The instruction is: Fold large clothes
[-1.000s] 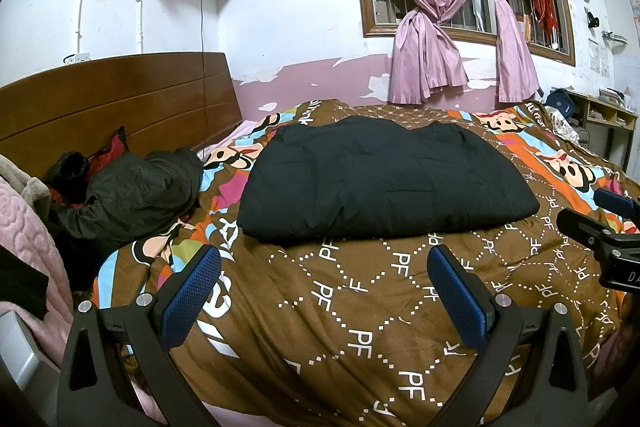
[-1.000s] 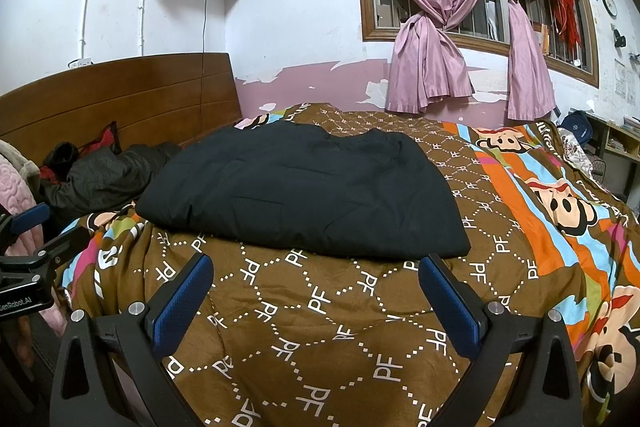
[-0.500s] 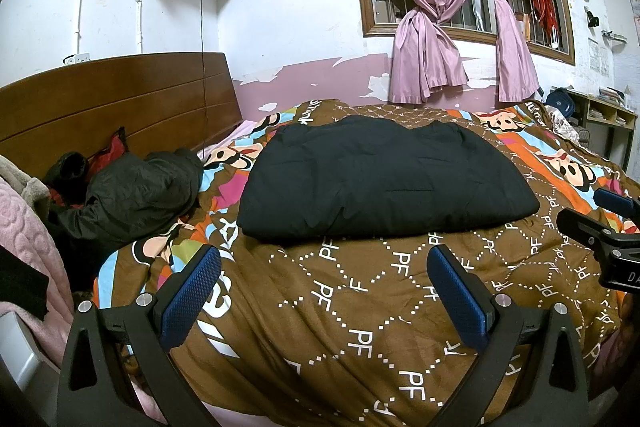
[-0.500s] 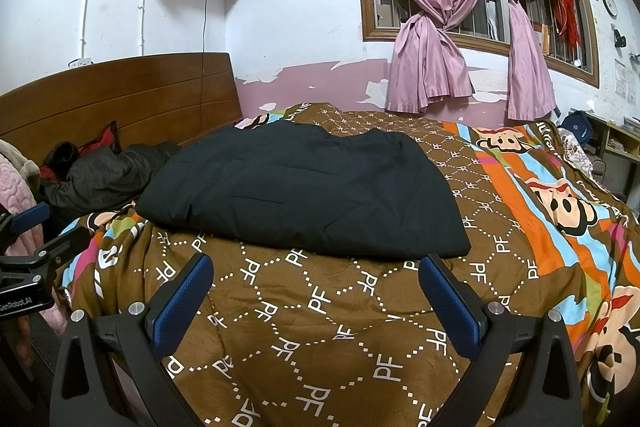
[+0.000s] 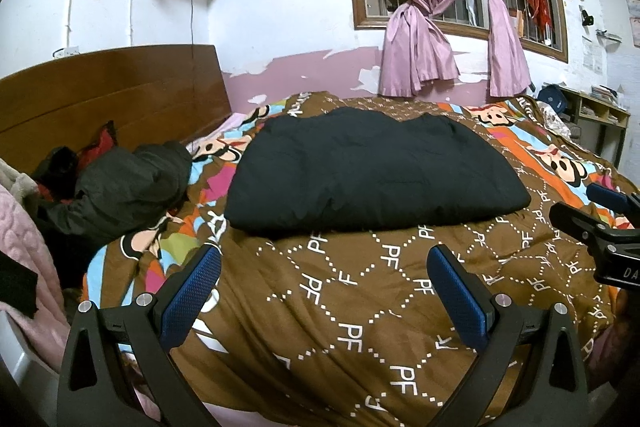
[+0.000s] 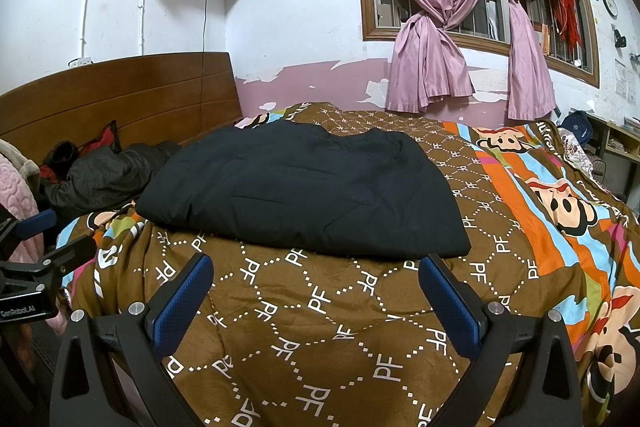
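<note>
Far left by the headboard, crumpled dark jacket [image 5: 120,187], unfolded. Mid-bed on the quilt [image 5: 360,307], black garment [image 5: 372,175], folded flat. Left gripper [image 5: 324,291] and right gripper [image 6: 316,295] hover spread, empty. Likely between garments; next, reach left for the jacket.

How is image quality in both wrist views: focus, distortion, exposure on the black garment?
Left wrist view: sharp, strong fisheye bending the headboard, dark vignette corners; black garment shows little fold detail. Right wrist view: equally sharp, window frame curved; garment shows faint seams. No motion blur or glare in either.
</note>
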A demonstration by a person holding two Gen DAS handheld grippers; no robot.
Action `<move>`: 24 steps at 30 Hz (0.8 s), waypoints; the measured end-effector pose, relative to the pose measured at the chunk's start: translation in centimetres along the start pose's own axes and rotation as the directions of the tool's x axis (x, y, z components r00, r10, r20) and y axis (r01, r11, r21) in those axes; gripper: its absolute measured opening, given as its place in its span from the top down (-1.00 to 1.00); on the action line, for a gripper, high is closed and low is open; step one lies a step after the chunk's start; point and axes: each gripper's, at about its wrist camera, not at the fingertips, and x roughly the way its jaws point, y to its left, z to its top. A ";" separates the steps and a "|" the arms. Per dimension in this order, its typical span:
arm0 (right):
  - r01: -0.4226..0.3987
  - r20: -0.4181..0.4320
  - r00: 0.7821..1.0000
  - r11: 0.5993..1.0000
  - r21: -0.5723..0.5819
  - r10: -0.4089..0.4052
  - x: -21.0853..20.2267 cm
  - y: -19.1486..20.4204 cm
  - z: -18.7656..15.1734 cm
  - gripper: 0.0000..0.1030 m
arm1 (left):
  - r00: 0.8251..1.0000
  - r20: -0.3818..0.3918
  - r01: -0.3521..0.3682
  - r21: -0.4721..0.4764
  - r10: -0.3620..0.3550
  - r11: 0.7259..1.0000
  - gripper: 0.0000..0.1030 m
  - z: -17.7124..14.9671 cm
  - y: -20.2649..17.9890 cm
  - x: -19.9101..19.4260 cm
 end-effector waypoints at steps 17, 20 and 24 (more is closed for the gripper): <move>0.000 -0.001 1.000 1.000 0.000 0.000 0.0 0.0 0.1 -1.00 | 1.000 -0.009 0.004 -0.005 -0.004 1.000 -0.96 0.0 1.0 0.1; 0.000 -0.002 1.000 1.000 -0.001 0.000 0.0 0.0 0.1 -1.00 | 1.000 -0.002 0.009 -0.011 -0.009 1.000 -0.96 0.0 1.3 0.1; 0.002 -0.001 1.000 1.000 0.000 -0.002 0.0 0.0 0.1 -1.00 | 1.000 -0.009 -0.011 0.003 0.011 1.000 -0.96 0.0 1.3 0.4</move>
